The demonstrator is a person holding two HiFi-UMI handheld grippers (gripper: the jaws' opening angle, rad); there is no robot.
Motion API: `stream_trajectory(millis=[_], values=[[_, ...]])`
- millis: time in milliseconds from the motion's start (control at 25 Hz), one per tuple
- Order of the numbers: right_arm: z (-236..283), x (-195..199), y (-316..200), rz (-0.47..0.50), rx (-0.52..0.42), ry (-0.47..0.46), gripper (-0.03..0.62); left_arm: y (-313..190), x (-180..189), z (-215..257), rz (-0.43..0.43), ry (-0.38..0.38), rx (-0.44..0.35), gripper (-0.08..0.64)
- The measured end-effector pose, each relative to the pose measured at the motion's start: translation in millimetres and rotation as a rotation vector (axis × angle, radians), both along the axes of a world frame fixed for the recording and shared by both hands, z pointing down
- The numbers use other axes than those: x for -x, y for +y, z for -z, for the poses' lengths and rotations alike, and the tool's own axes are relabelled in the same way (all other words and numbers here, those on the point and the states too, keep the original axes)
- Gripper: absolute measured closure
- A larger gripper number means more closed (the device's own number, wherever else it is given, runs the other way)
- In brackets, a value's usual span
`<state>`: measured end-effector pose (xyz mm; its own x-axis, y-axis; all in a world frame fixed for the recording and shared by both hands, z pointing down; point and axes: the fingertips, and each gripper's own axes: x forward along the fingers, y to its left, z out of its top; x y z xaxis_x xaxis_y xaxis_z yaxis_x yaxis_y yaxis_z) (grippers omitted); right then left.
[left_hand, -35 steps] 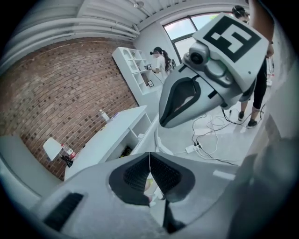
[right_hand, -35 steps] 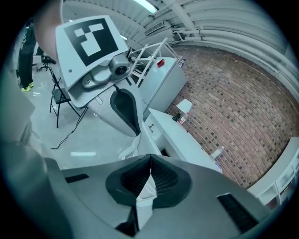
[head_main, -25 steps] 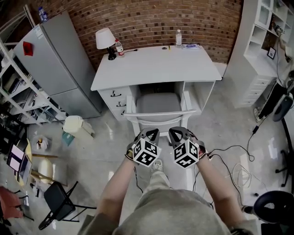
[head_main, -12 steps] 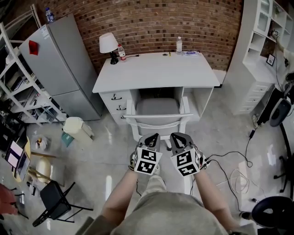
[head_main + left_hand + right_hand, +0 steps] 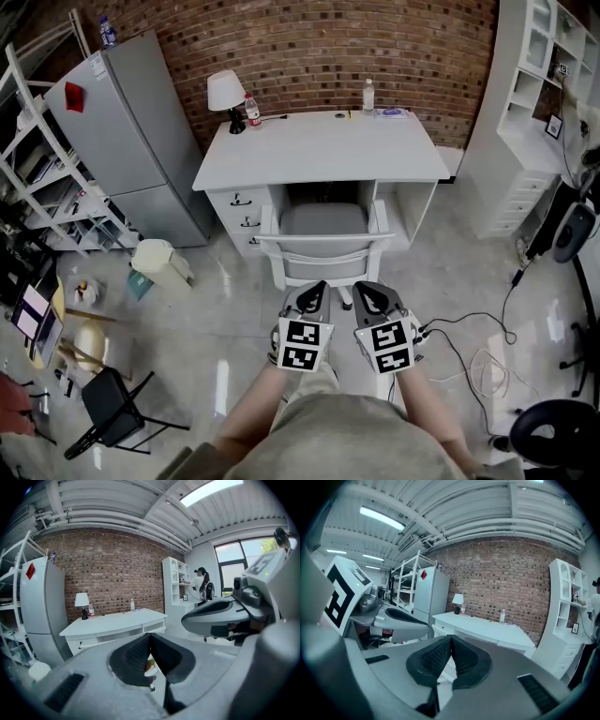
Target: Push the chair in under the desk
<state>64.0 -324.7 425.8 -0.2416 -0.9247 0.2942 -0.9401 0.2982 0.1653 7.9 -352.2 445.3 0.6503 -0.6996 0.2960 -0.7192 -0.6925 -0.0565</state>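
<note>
A white chair [image 5: 324, 242] with a grey seat stands partly under the white desk [image 5: 319, 148], its backrest toward me. My left gripper [image 5: 313, 291] and right gripper [image 5: 364, 292] hang side by side just short of the backrest, a small gap of floor between them and it. Both are shut with nothing between the jaws. In the left gripper view the desk [image 5: 112, 623] lies ahead, and the right gripper's body shows at the right. In the right gripper view the desk [image 5: 483, 627] stands ahead past the shut jaws.
A lamp [image 5: 225, 94] and bottles [image 5: 367, 94] stand on the desk. A grey fridge [image 5: 131, 131] is at left, a white bin [image 5: 157, 259] on the floor, white shelves [image 5: 544, 84] at right, cables [image 5: 478, 323] on the floor at right, a black folding stand [image 5: 112, 412] at lower left.
Both grippers have drawn back from the chair's backrest toward me, and the head view has backed off. The chair stays partly under the desk.
</note>
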Motion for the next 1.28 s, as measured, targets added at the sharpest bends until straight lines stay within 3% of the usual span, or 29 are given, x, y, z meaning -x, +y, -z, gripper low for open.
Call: stream_trajectory(millis=[360, 720, 1280], values=[[1.1, 0.3, 8.8, -0.024, 0.013, -0.126, 0.585, 7.3, 11.5, 8.7, 0.038, 0.063, 0.007, 0.549], [5.1, 4.4, 10.0, -0.017, -0.002, -0.166, 0.586, 6.6, 12.0, 11.4, 0.04, 0.069, -0.001, 0.549], [5.0, 1.9, 9.5, -0.031, -0.017, -0.155, 0.586, 4.5, 8.5, 7.8, 0.045, 0.073, 0.01, 0.549]])
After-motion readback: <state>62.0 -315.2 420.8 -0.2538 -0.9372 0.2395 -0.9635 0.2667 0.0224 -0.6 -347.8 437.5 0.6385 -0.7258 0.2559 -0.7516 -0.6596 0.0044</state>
